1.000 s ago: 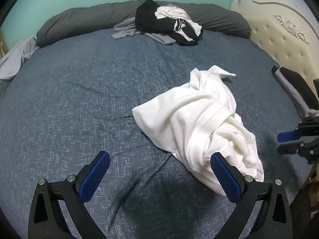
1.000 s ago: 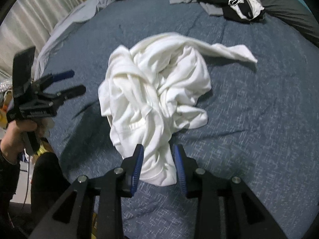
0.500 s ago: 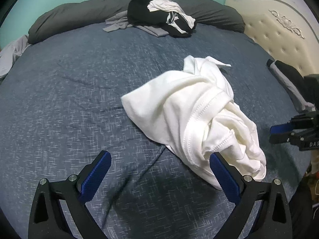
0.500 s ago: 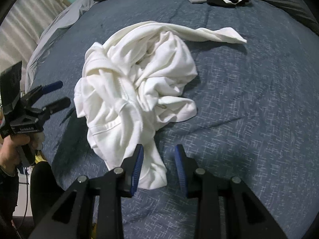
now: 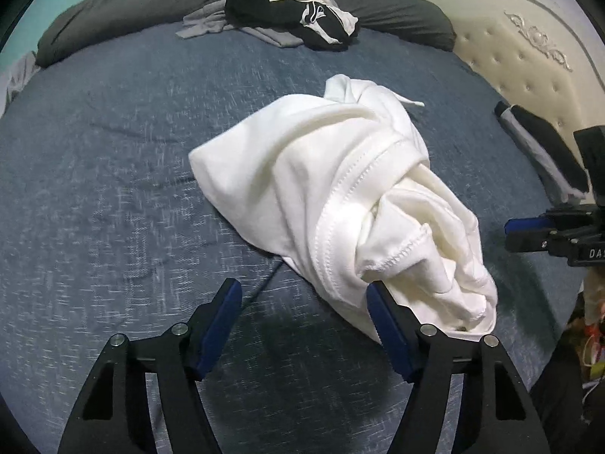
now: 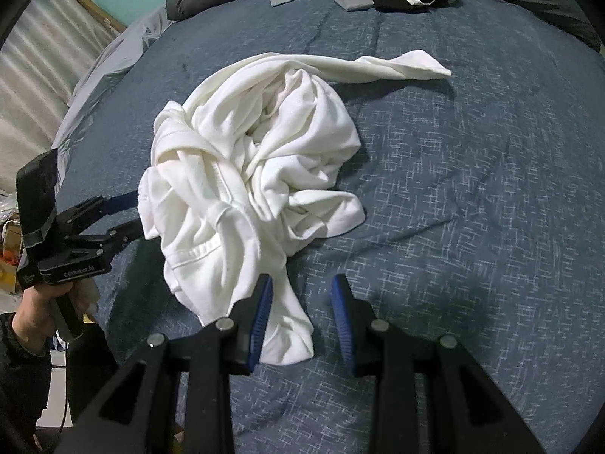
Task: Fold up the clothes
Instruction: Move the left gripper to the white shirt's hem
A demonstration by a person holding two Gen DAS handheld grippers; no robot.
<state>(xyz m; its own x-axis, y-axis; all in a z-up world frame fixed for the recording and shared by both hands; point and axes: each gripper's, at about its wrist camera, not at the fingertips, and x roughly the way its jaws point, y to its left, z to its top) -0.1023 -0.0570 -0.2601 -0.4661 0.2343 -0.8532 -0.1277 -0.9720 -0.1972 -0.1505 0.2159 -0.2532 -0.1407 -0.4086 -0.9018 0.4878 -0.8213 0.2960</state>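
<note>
- One white shirt (image 6: 249, 174) lies crumpled mid-bed on the blue cover (image 6: 472, 189); I judge it light, limp and not fragile.
- I'd pinch its stitched hem (image 5: 340, 204), a firm edge.
- My left gripper (image 5: 302, 325) gapes wide, holding nothing; my right gripper (image 6: 302, 314) is partly open over the shirt's near edge.
- One dark clothes pile (image 5: 295, 11) waits at the far side.
</note>
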